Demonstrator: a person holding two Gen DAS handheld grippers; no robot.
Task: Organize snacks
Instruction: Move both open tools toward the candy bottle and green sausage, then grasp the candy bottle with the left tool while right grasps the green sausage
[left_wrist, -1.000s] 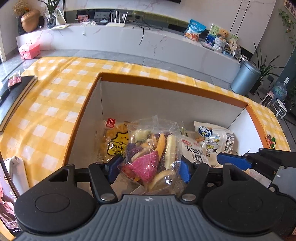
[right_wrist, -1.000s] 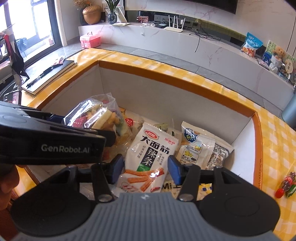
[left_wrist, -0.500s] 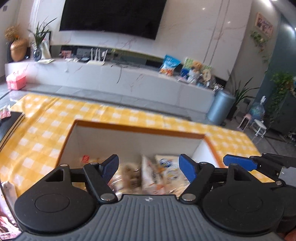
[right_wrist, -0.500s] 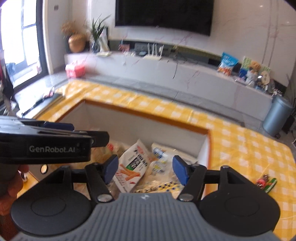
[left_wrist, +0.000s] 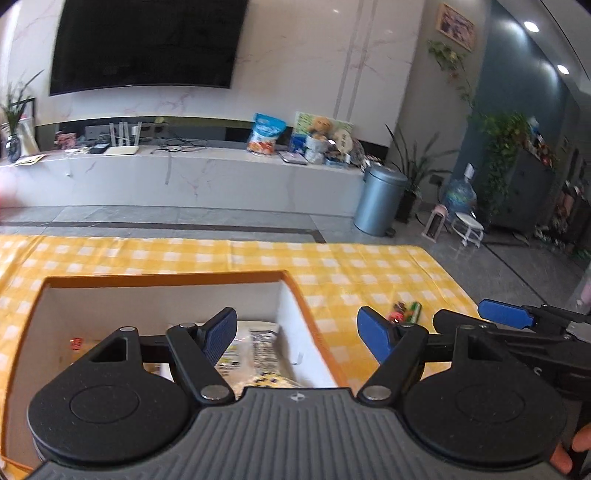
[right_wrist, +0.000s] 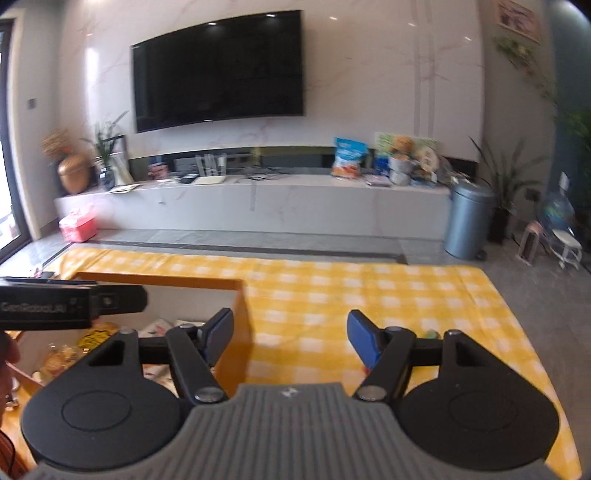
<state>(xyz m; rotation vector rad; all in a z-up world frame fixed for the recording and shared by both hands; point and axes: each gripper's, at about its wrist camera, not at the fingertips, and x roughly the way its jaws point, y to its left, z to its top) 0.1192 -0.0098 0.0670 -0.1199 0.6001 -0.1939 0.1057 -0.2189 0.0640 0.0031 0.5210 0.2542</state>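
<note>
A white box with an orange rim (left_wrist: 166, 277) sits on the yellow checked tablecloth (left_wrist: 351, 266) and holds several snack packets (left_wrist: 258, 350). My left gripper (left_wrist: 297, 332) is open and empty, raised above the box's right end. A small red and green candy (left_wrist: 404, 310) lies on the cloth to the right of the box. My right gripper (right_wrist: 290, 334) is open and empty, over the cloth just right of the box (right_wrist: 240, 295). The left gripper's body (right_wrist: 66, 306) shows at the left of the right wrist view. The right gripper's blue finger (left_wrist: 504, 314) shows at the right of the left wrist view.
Beyond the table are a grey floor, a long marble TV shelf (right_wrist: 258, 199) with snack bags, a wall TV (right_wrist: 218, 70), a grey bin (right_wrist: 469, 221), plants and a small stool (right_wrist: 567, 243). The table's far edge (right_wrist: 258, 254) is near.
The left gripper let go of the clear bag of mixed snacks into the box. Both grippers then lifted up and swung right, away from the box's inside.
</note>
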